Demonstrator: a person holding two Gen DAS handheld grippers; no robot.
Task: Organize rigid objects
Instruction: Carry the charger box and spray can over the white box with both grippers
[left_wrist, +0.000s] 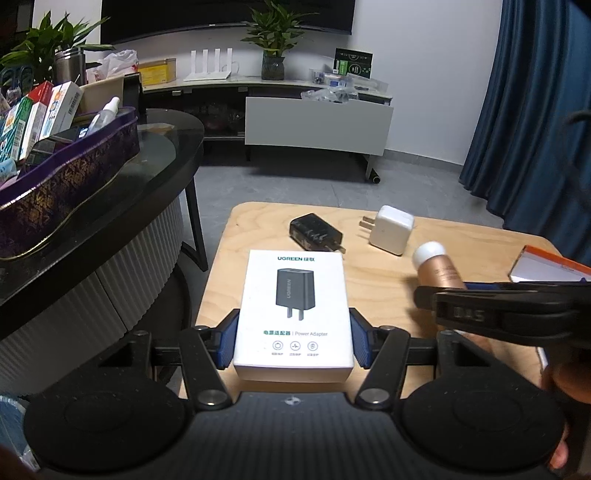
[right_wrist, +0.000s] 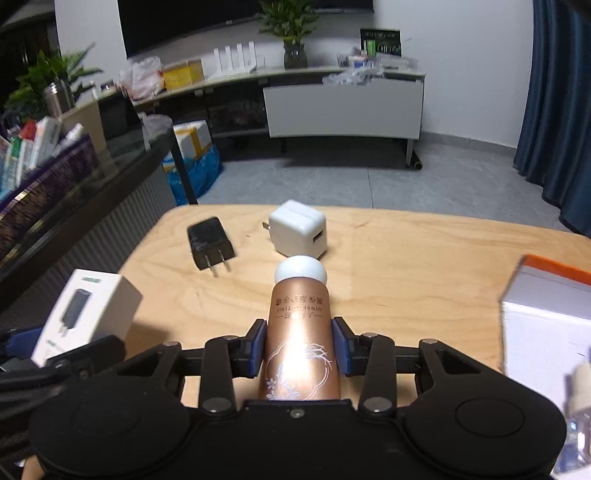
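Observation:
My left gripper (left_wrist: 293, 339) is shut on a white power adapter box (left_wrist: 291, 295), its blue pads pressed on the box's two long sides above the wooden table (left_wrist: 388, 295). The same box (right_wrist: 88, 310) shows at the left of the right wrist view. My right gripper (right_wrist: 299, 345) is shut on a copper-coloured bottle (right_wrist: 299, 314) with a white round cap, which points away from me. From the left wrist view that bottle (left_wrist: 439, 271) sticks out of the right gripper (left_wrist: 428, 299) at the right. A black plug adapter (right_wrist: 209, 242) and a white cube charger (right_wrist: 299, 229) lie farther back.
A white box with an orange edge (right_wrist: 546, 314) stands at the table's right. To the left, a black glass table holds a purple tray (left_wrist: 74, 173) with several cartons and a spray bottle. Grey floor, a TV bench and blue curtains lie beyond.

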